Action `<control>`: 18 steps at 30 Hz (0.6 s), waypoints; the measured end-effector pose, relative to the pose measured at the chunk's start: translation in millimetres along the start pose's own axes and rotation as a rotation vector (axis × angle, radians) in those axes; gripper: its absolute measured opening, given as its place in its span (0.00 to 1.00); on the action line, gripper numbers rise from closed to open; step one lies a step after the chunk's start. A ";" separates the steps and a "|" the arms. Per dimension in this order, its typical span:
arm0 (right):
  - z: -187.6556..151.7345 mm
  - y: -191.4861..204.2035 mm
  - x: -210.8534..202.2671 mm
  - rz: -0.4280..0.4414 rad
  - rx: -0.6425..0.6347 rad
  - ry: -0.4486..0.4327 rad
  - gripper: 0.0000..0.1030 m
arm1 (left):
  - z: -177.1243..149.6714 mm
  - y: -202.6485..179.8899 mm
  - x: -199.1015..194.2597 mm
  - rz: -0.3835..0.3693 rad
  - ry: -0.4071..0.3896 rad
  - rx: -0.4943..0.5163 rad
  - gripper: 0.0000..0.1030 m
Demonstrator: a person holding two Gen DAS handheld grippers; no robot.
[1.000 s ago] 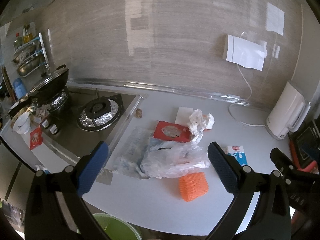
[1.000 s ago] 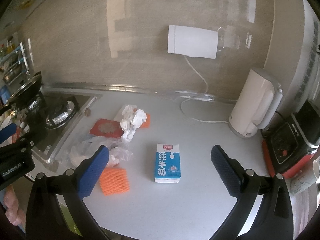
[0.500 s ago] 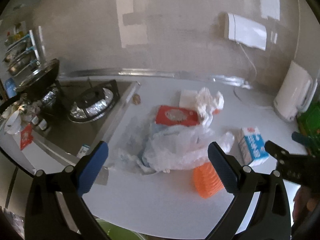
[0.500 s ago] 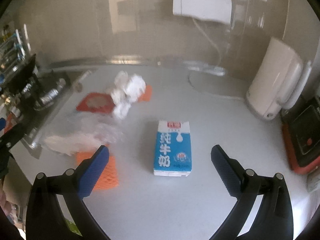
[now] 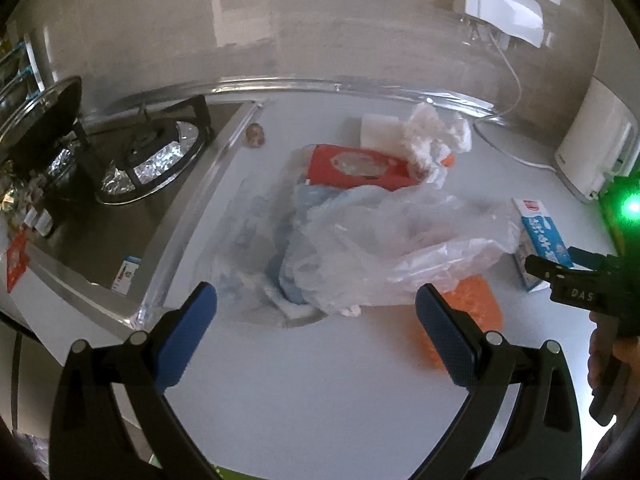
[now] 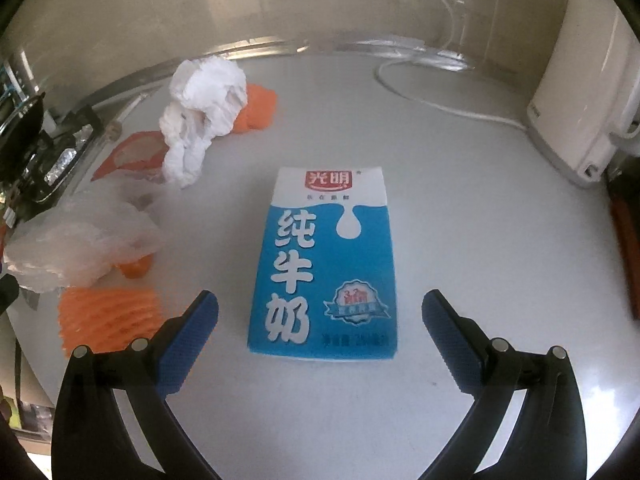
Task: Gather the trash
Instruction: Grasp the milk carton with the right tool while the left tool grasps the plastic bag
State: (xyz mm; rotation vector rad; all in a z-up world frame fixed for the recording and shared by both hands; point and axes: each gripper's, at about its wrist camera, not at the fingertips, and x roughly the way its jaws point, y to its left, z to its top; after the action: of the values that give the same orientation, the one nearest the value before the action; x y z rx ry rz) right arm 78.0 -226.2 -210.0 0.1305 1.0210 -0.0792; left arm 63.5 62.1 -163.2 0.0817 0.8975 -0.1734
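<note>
Nothing's collected yet by my read: every piece of trash is lying loose on the table (image 6: pixel 460 208), so the whole job is ahead of me. My right tool (image 6: pixel 320 314) is spread wide and empty, touching nothing, with the blue milk carton (image 6: pixel 324 264) flat on its back dead ahead at 12 o'clock, its near end sitting between the fingertips. I'd call that the first pick. My left tool (image 5: pixel 316 308) is just as wide and empty, hanging short of the clear plastic bag (image 5: pixel 400 240) at 12 o'clock. The orange foam net (image 5: pixel 478 304) pokes out under the bag at 2 o'clock. Beyond lie the red packet (image 5: pixel 356 166) and crumpled white paper (image 5: pixel 436 136).
</note>
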 end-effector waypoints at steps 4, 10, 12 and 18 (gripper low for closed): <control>1.4 -2.9 7.1 0.029 0.008 0.023 0.97 | 2.5 1.8 6.9 -0.019 0.015 0.003 0.93; 4.0 -6.2 11.7 0.074 0.003 0.044 0.70 | 9.4 -5.4 12.4 -0.078 0.024 0.006 0.93; 3.5 -7.5 11.7 0.094 -0.001 0.040 0.66 | 11.0 -11.1 14.1 -0.095 0.027 0.013 0.93; -1.1 -14.1 2.4 0.119 0.003 0.018 0.66 | 14.3 -30.0 14.9 -0.156 0.026 0.038 0.91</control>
State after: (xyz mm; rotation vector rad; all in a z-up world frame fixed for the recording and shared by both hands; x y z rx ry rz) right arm 76.4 -240.0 -213.6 0.1948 1.0286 0.0283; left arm 78.1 28.9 -165.9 0.0489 0.9268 -0.3353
